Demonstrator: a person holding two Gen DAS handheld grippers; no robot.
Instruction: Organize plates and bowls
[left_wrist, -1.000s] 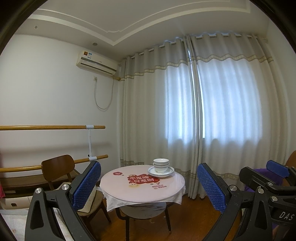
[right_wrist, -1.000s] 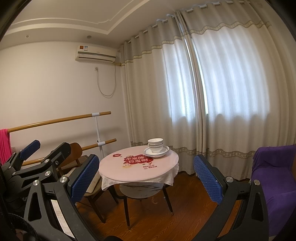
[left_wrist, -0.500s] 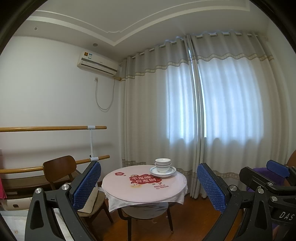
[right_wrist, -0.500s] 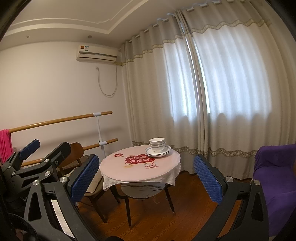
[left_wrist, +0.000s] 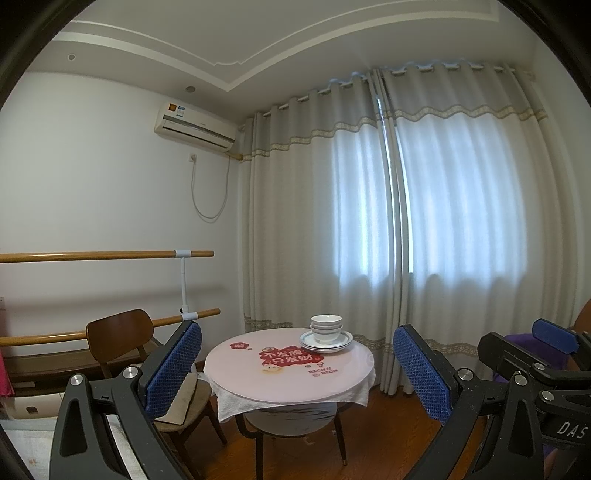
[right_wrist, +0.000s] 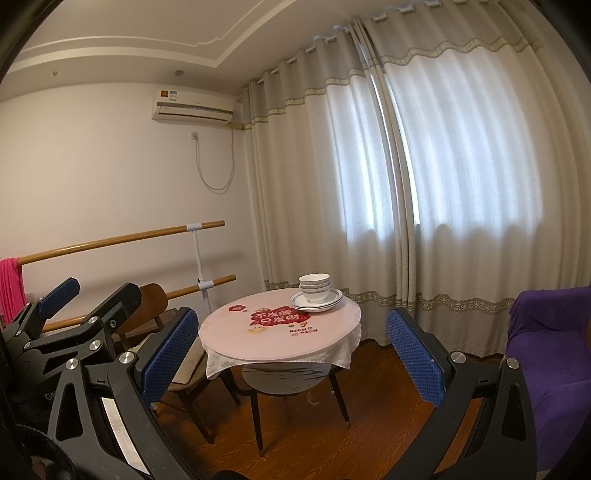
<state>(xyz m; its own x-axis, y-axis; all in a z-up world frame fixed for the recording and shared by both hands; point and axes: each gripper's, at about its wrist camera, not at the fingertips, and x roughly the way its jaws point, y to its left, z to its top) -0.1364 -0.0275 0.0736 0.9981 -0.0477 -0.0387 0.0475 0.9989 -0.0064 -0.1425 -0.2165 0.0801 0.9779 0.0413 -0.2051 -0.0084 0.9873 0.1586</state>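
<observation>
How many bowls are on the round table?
3, it looks like. The bowls are nested in one stack on the plates, at the far side of the round table near the curtain. More could be hidden inside the stack.

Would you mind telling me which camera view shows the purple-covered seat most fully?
The right wrist view: the purple-covered seat fills its right edge, with back and cushion visible. The left wrist view shows only a sliver of purple behind the right gripper, which hides the rest.
</observation>
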